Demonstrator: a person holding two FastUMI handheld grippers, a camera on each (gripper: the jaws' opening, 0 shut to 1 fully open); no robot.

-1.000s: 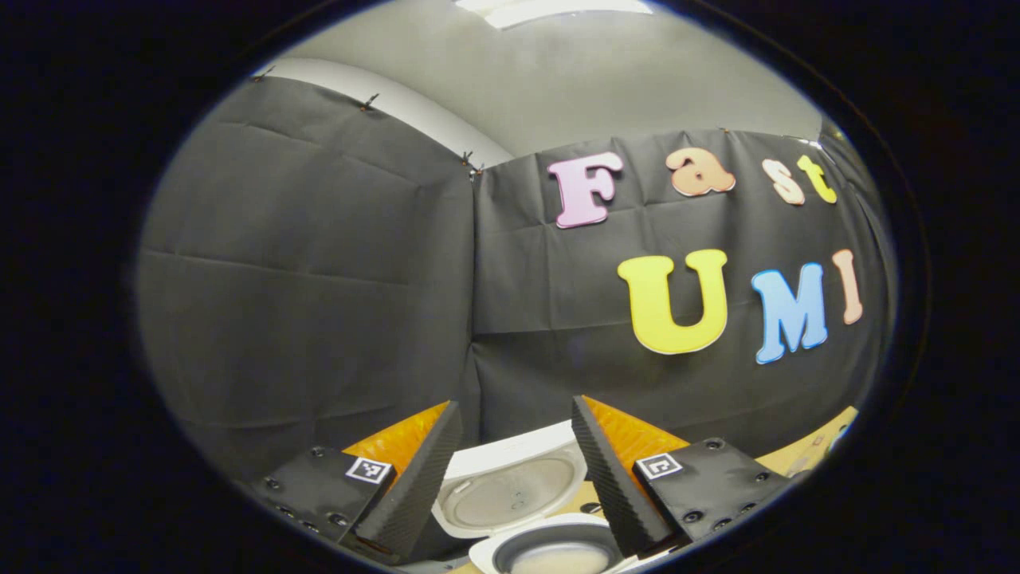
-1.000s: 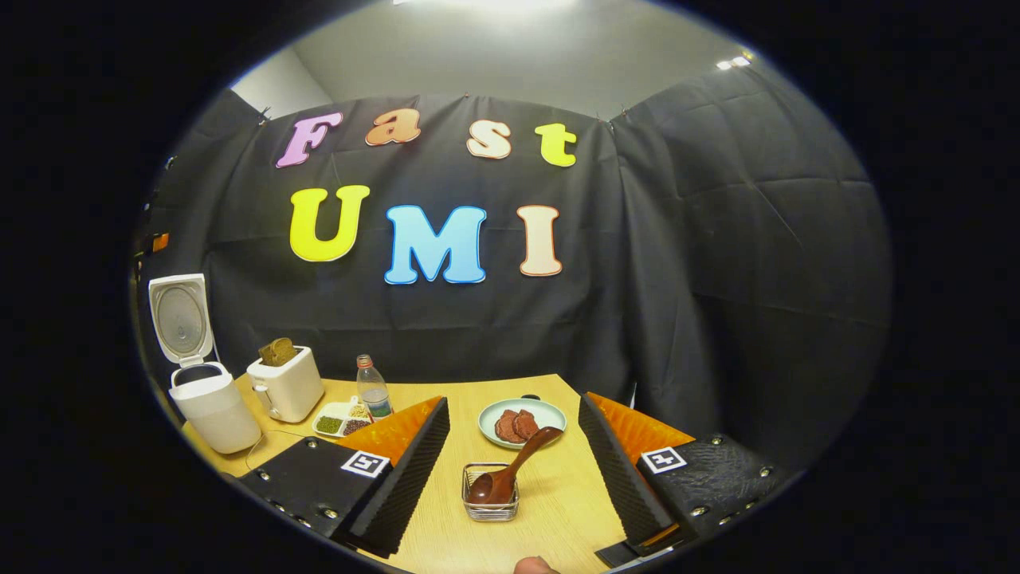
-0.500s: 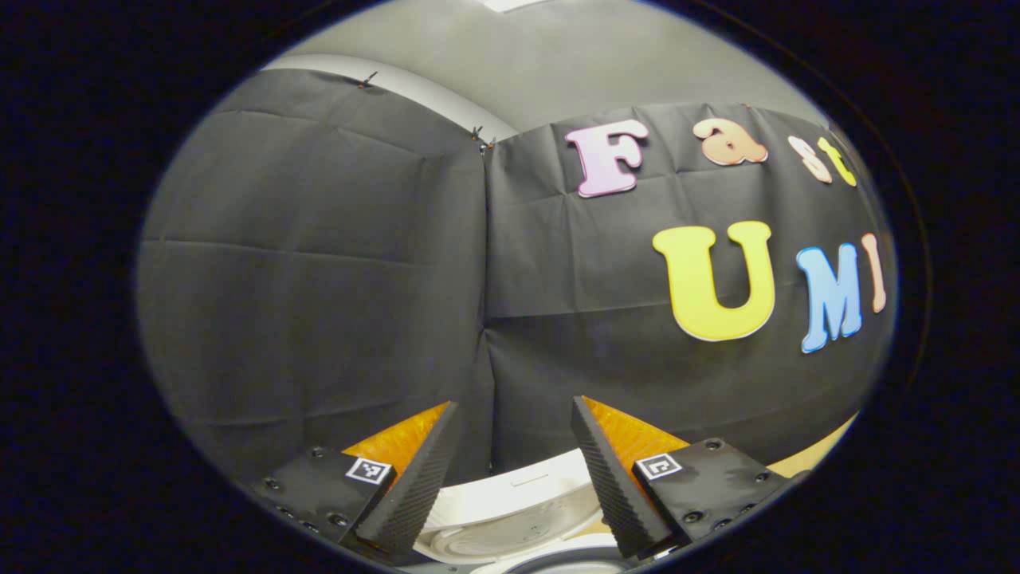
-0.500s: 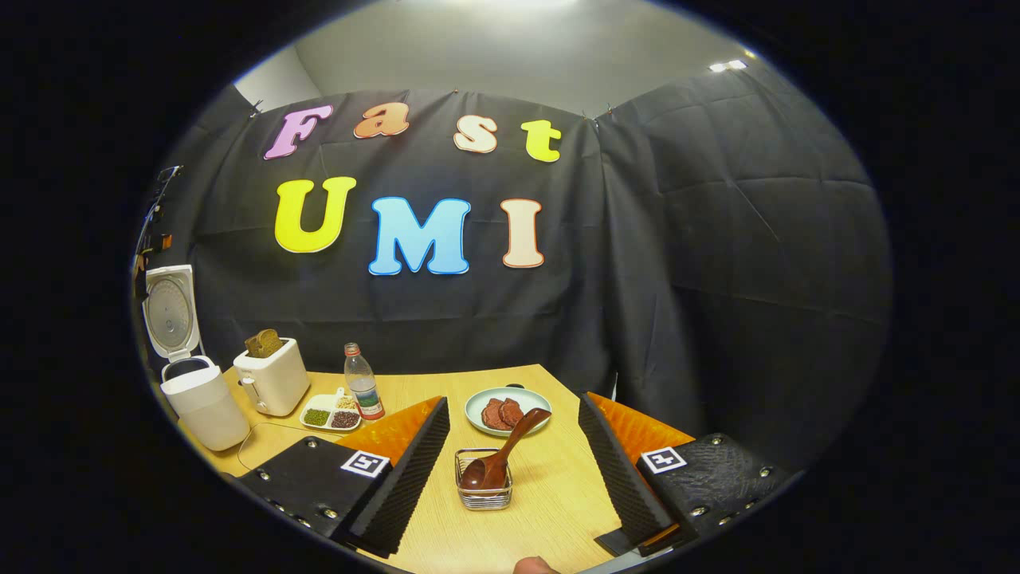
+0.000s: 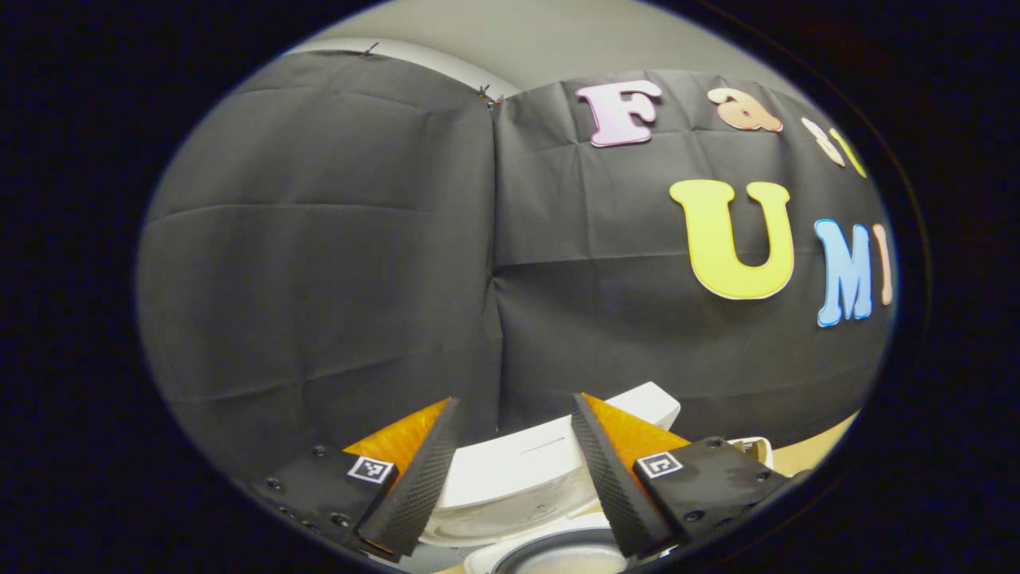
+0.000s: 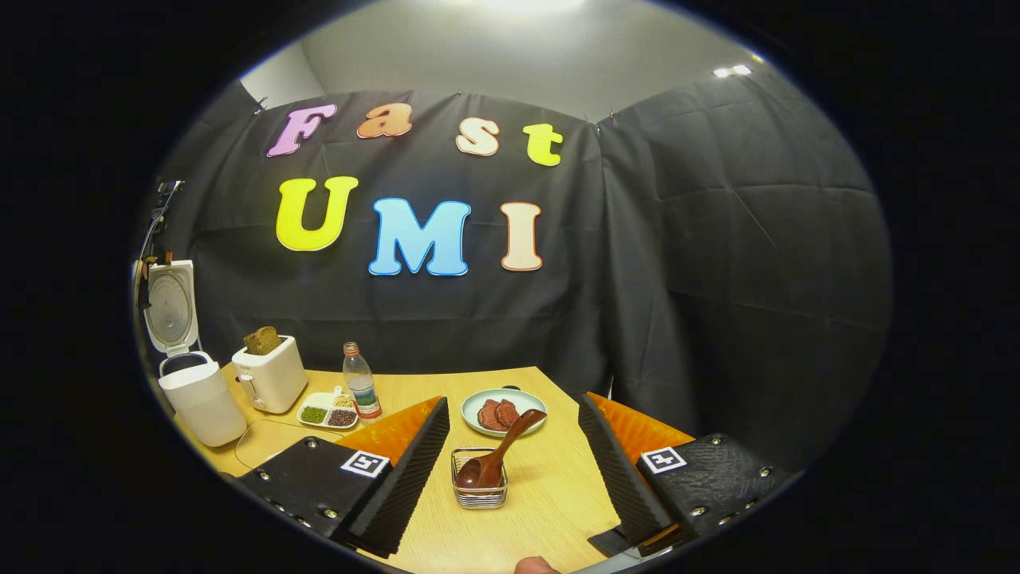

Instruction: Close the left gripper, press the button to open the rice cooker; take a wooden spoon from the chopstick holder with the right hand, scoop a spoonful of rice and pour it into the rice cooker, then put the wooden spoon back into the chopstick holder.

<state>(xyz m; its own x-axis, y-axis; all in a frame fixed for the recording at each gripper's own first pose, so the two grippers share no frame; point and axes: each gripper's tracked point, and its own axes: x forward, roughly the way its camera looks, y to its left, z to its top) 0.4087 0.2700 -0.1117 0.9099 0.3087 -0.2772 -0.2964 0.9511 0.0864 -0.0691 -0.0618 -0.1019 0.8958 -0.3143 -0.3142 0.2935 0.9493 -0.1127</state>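
Over the last second the left hand-held gripper [image 5: 510, 478], fingers spread and empty, has tilted back over the rice cooker [image 5: 518, 486], whose lid stands open: button step done. The right gripper view adds the right hand-held gripper [image 6: 510, 470], released, facing the wooden spoon [image 6: 498, 450] in its chopstick holder [image 6: 479, 490] on the table [image 6: 550, 494], plate of meat [image 6: 504, 401] beyond

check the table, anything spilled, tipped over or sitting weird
Nothing spilled or tipped. The one odd thing: the wooden spoon sits bowl-down in the wire chopstick holder, handle leaning out toward the plate. The rice cooker stands upright, lid open.
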